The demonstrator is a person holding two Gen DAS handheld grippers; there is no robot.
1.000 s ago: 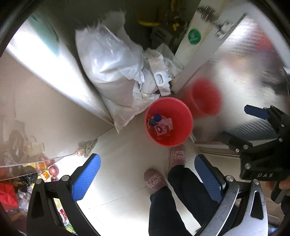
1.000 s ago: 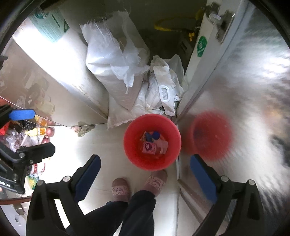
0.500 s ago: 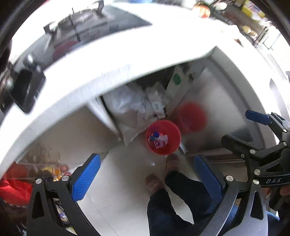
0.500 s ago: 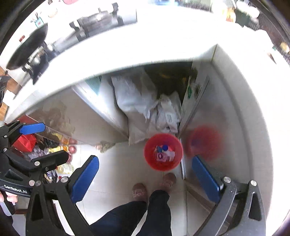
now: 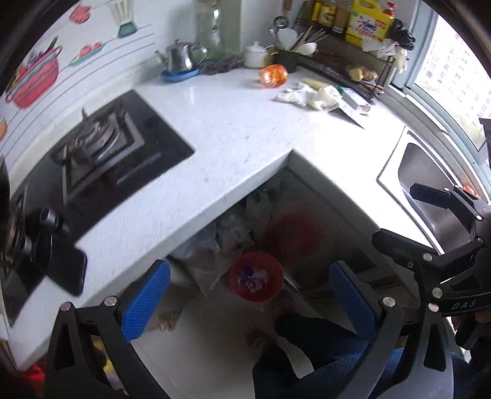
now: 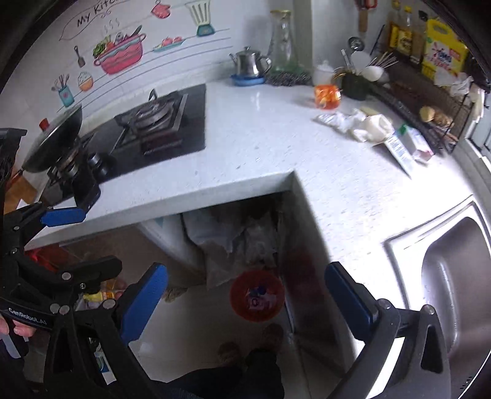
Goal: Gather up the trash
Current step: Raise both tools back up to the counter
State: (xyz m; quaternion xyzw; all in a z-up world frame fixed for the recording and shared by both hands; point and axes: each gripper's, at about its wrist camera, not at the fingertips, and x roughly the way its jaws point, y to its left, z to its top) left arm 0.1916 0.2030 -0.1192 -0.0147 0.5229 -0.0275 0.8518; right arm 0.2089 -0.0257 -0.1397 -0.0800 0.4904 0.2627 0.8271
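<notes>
Standing upright at 6 o'clock, mouth up, red bin [image 5: 256, 276] holds trash; left gripper [image 5: 249, 300] and right gripper [image 6: 246, 300] both hang spread, empty.

"My Kit…" is read in script on the wall sticker [image 6: 92, 18] above the hob, cut off by the picture's upper edge. "GenRobot.AI" is printed in white on the left gripper's [image 6: 27, 316] body, seen from the right wrist view. "DAS" is printed on the right gripper's [image 5: 463, 305] body, seen from the left wrist view. Print is carried by the yellow box [image 5: 371, 21] on the rack at the worktop's far right corner, and by the carton [image 6: 399, 150] lying near the rack, but neither can be read.
</notes>
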